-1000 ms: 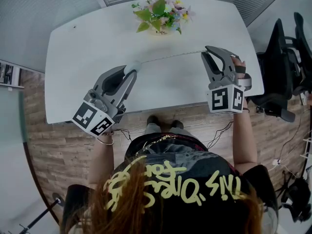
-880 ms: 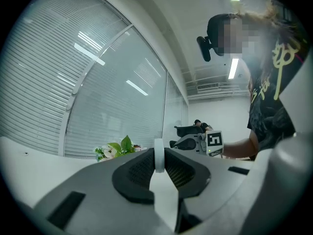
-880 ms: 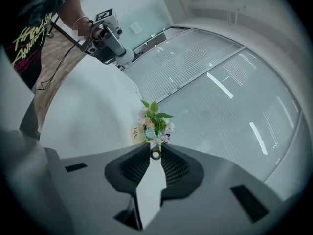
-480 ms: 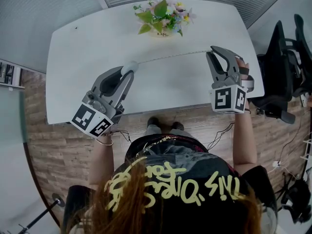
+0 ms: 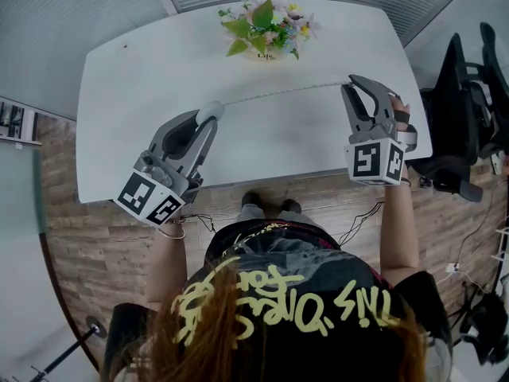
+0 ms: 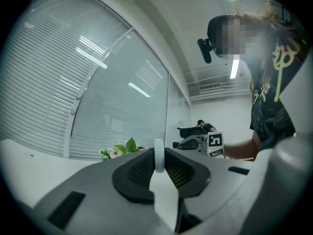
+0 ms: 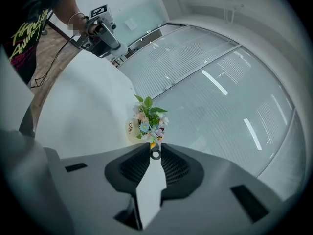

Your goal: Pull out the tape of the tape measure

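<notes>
Slippage is what I'd worry about. The grey left gripper has its jaws clamped on the small round white tape measure case, which sits edge-on between the pads. The grey right gripper is pinched tight on the little dark pull ring at the tape's end. Both grips look narrow. If the case is spring-loaded, as I'd guess, a lost ring would likely send the thin pale tape whipping back, and a case held by its rim could twist out under more pull. Tugging off-line might also kink the tape at the case's mouth. The tape is stretched taut in the air above the white round-cornered table. Its long axis runs along the table's length, from the case over the near-left part out to the right edge. It angles slightly toward the far right corner, on the near side of the pot of pink and white flowers with green leaves.
</notes>
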The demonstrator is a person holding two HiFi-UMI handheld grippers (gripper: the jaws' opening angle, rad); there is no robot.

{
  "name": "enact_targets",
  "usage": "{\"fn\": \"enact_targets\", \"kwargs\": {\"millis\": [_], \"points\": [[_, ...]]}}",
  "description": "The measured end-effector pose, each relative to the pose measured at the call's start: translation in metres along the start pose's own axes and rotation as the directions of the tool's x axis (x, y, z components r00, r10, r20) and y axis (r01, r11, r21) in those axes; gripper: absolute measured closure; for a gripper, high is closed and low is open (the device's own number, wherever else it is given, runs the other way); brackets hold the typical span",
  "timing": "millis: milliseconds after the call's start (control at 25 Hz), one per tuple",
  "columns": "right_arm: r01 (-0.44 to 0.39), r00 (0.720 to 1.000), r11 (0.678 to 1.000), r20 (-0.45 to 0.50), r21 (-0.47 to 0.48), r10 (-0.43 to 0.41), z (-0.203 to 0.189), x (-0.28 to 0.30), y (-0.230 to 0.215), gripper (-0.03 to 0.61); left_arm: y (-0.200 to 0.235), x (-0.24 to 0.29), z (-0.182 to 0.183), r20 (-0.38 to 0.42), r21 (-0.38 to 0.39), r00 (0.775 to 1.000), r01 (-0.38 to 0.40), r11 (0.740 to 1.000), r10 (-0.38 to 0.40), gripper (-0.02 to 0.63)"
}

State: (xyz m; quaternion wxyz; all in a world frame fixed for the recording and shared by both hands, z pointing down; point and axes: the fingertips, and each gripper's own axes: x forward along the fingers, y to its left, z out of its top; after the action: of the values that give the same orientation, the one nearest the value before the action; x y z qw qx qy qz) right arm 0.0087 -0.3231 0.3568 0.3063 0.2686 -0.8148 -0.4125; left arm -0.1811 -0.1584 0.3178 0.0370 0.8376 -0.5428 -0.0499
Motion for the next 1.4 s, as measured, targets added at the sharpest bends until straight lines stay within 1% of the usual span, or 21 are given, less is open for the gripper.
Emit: {"fn": "enact_targets", "kwargs": {"millis": [600, 1400], "points": [[0.052, 0.998, 0.999, -0.024, 0.002, -0.052, -0.012, -0.003, -0.017, 0.508, 0.005, -0.007, 0.004, 0.012, 0.009, 1.0, -0.018, 1.0, 0.018, 0.554], [0.077, 0.996, 0.997, -0.035, 0.013, -0.077, -0.023, -0.005, -0.025, 0.508, 0.005, -0.011, 0.005, 0.013, 0.019, 0.999, -0.037, 0.999, 0.037, 0.554]]}}
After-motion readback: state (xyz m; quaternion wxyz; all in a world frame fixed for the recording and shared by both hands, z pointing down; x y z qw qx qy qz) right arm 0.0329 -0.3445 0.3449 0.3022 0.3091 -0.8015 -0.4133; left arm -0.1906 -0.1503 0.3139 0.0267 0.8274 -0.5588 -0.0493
